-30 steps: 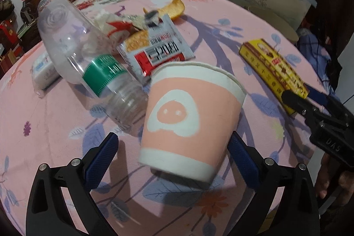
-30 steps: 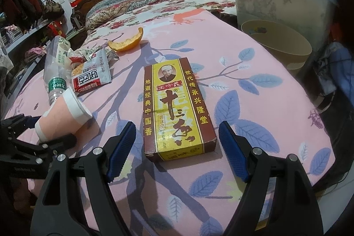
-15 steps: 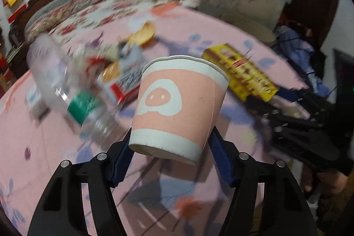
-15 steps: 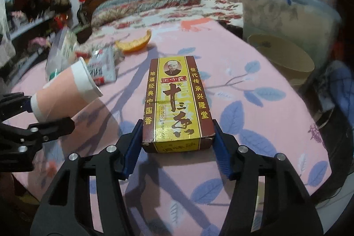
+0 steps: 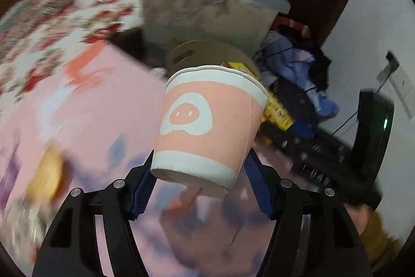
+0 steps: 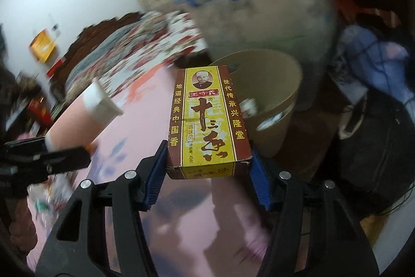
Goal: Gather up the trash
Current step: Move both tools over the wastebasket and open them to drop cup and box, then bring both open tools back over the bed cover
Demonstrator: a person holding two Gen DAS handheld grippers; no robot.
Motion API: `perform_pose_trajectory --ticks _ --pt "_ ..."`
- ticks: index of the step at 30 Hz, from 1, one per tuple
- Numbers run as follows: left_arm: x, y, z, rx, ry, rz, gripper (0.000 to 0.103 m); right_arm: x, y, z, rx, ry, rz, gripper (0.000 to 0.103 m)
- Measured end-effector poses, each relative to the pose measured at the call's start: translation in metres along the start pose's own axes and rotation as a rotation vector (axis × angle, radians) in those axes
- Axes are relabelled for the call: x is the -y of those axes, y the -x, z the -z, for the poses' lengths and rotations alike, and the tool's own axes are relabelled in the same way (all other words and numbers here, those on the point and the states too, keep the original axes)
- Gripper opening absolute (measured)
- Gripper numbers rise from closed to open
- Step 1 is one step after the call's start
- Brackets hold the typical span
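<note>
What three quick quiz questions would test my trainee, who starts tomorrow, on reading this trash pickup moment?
1. True or false: the left gripper holds a plastic bottle.
2. What is clamped in the right gripper?
3. Which container stands just past the pink bedspread: A) tan bin, B) wire basket?

Key
1. False: a pink paper cup.
2. A yellow and brown box.
3. A
</note>
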State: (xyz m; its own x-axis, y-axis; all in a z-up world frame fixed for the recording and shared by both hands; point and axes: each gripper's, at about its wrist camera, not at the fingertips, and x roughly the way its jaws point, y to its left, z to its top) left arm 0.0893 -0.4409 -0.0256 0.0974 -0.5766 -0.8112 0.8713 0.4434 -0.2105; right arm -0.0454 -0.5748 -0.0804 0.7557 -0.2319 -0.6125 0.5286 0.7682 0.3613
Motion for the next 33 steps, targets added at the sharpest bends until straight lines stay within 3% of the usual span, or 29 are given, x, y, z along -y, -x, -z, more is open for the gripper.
perform_pose_trajectory --ticks 2,3,4,5,6,7,10,15,22,29,33 --pt "0.001 -0.033 -0.047 -0.039 0.02 0.08 0.067 0.013 -0.016 -0.023 0.003 -0.035 0.017 0.062" --pt "0.003 -0.047 -0.061 -0.054 0.022 0.094 0.085 0.017 -0.028 -0.034 -0.004 -0.042 0.031 0.063" --pt "0.001 -0.06 -0.076 -0.065 0.033 0.082 0.09 0.02 -0.036 -0.041 -0.014 -0.047 0.048 0.068" --pt "-0.005 -0.074 -0.09 -0.063 0.079 0.01 0.088 0.023 -0.043 -0.047 -0.017 -0.065 0.07 0.075" --pt "-0.01 -0.077 -0.092 -0.066 0.108 -0.024 0.082 0.025 -0.043 -0.049 -0.005 -0.087 0.071 0.075" --pt "-0.017 -0.078 -0.091 -0.076 0.155 -0.029 0.074 0.025 -0.04 -0.047 0.01 -0.098 0.06 0.075" --pt "-0.024 -0.054 -0.072 -0.035 0.184 0.048 0.074 0.021 -0.019 -0.03 0.057 -0.113 0.011 0.075" --pt "-0.031 0.024 0.013 0.093 0.14 0.064 0.074 -0.01 -0.002 0.01 0.047 -0.126 -0.123 0.075" --pt "-0.049 0.107 0.155 0.183 0.13 -0.113 0.075 -0.095 -0.015 0.052 -0.075 -0.035 -0.296 0.069" --pt "-0.104 0.154 0.266 0.198 0.363 -0.171 0.075 -0.177 -0.015 0.091 -0.161 0.093 -0.394 0.063" --pt "-0.129 0.171 0.301 0.223 0.469 -0.159 0.075 -0.215 -0.011 0.115 -0.209 0.176 -0.412 0.061"
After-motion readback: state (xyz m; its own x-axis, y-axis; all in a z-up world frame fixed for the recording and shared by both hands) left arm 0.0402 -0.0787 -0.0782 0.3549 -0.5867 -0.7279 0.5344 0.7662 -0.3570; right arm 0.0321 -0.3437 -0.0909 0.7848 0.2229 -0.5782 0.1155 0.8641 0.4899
